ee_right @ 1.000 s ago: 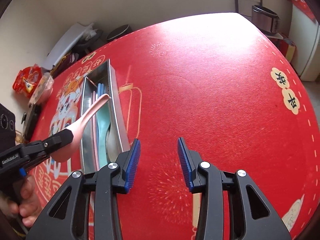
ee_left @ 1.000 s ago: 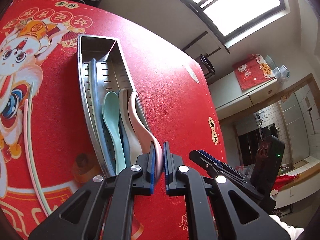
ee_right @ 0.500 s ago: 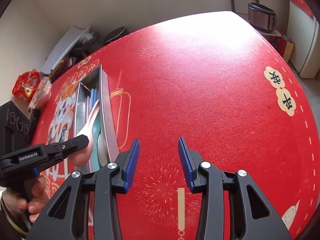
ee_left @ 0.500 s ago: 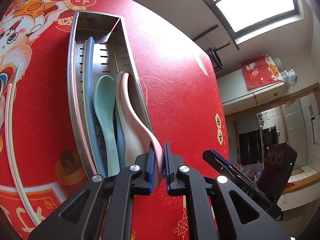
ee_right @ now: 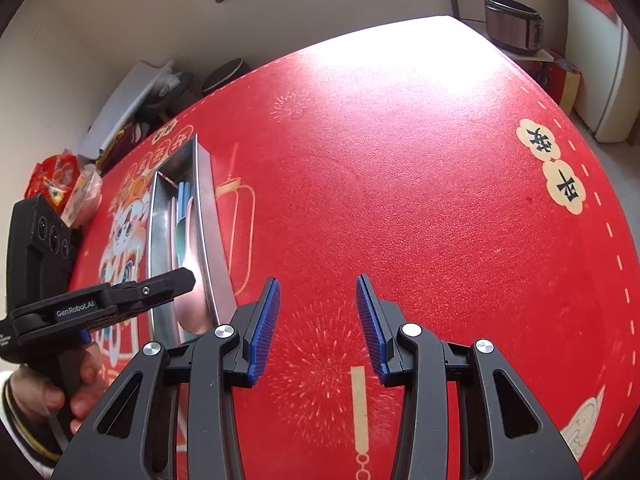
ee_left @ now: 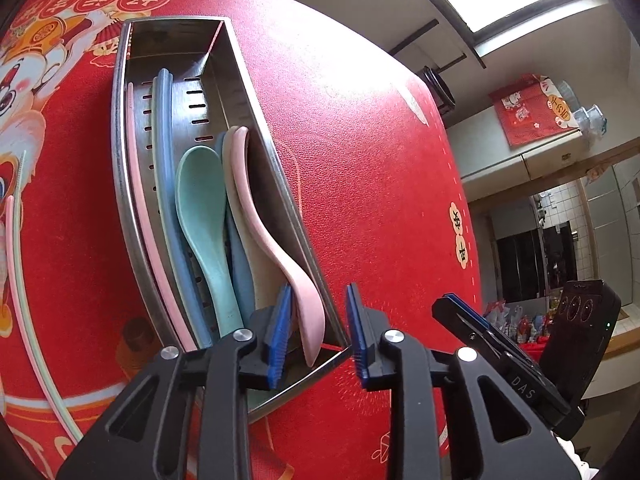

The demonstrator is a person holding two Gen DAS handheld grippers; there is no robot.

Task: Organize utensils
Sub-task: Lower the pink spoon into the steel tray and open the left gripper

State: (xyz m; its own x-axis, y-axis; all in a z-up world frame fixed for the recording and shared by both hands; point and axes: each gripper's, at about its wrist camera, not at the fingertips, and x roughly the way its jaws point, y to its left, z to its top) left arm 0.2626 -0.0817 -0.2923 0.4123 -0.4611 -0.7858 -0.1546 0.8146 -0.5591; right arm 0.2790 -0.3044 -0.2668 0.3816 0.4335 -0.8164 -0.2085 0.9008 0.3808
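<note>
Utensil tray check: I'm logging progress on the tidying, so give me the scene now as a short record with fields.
surface: red printed tablecloth
container: steel tray, long and slotted
in tray: pink spoon, green spoon, blue utensils
outside tray: pink and green chopsticks on the cloth
left claw: opening, astride the pink spoon's bowl and the tray wall
right claw: open, empty, over bare cloth

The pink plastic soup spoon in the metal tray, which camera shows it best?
The left wrist view: the pink plastic soup spoon shows whole along the metal tray's right wall, its bowl between the opening jaws of the left gripper. The right wrist view shows only its bowl, partly behind that gripper.
</note>
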